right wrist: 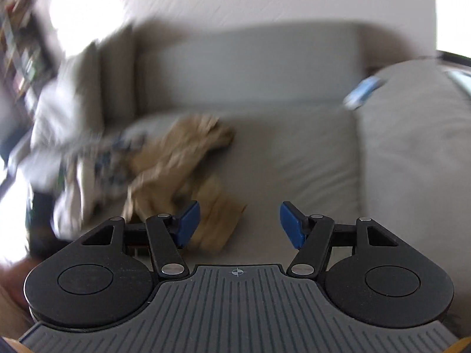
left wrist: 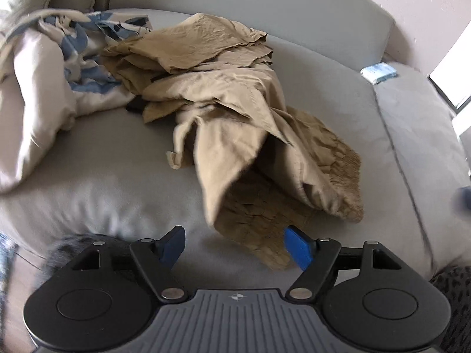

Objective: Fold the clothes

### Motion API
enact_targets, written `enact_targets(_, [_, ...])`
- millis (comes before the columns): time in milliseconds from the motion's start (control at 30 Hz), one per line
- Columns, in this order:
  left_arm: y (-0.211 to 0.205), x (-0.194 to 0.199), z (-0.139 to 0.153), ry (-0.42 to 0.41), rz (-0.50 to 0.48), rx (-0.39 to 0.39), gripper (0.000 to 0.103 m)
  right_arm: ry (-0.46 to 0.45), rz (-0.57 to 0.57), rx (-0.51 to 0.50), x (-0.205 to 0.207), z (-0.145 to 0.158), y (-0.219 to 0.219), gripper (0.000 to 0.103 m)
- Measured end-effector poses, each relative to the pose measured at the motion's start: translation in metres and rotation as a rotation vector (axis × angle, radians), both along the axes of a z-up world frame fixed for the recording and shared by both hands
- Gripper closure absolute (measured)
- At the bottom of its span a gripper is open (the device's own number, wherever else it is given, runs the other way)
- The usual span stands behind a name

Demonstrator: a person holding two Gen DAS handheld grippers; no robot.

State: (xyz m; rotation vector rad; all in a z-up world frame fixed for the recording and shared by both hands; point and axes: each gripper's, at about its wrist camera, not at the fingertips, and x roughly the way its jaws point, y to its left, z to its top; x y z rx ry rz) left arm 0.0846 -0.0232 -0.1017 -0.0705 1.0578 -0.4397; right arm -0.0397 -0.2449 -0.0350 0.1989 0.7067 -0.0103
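A crumpled tan garment (left wrist: 223, 111) lies in a heap on the grey sofa seat (left wrist: 117, 182), its lower end reaching toward the seat's front edge. My left gripper (left wrist: 235, 245) hovers open just in front of that lower end, with nothing between its blue pads (left wrist: 298, 247). In the blurred right wrist view the same tan garment (right wrist: 182, 161) sits left of centre. My right gripper (right wrist: 238, 223) stands open above the seat; the cloth's corner lies past its left pad, not between the fingers.
A white and blue patterned cloth (left wrist: 79, 58) and a pale pillow (left wrist: 32, 103) are piled at the left of the seat. A small blue and white packet (left wrist: 379, 73) rests on the sofa arm (left wrist: 418, 135). Back cushions (right wrist: 247, 67) rise behind.
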Motion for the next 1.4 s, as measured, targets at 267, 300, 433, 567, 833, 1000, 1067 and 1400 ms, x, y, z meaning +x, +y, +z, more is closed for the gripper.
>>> enact_targets(267, [-0.009,0.002,-0.013,-0.056,0.033,0.005,0.039,-0.03,0.339,-0.317,0.039,-0.077,0.051,0.043])
enact_targets(300, [-0.009,0.003,-0.013,-0.055,0.035,0.002,0.039,-0.035,0.357,-0.343,0.041,-0.082,0.053,0.043])
enact_targets(433, [-0.008,0.005,-0.012,-0.052,0.039,-0.002,0.038,-0.086,0.387,-0.461,0.049,-0.09,0.065,0.042])
enact_targets(567, [-0.007,0.006,-0.013,-0.048,0.039,-0.002,0.038,-0.139,0.412,-0.581,0.058,-0.097,0.076,0.046])
enact_targets(833, [-0.021,0.004,-0.014,-0.088,0.033,0.027,0.038,-0.169,0.359,-0.616,0.081,-0.099,0.068,0.051])
enact_targets(1000, [-0.032,0.013,-0.018,-0.082,0.018,-0.001,0.037,-0.134,0.462,-0.573,0.091,-0.113,0.064,0.047])
enact_targets(1067, [-0.03,0.02,-0.018,-0.049,0.045,-0.03,0.047,-0.157,0.459,-0.569,0.095,-0.113,0.064,0.078])
enact_targets(1400, [0.014,0.038,0.076,-0.04,-0.065,-0.326,0.1,-0.02,-0.031,0.332,0.129,-0.011,-0.045,0.094])
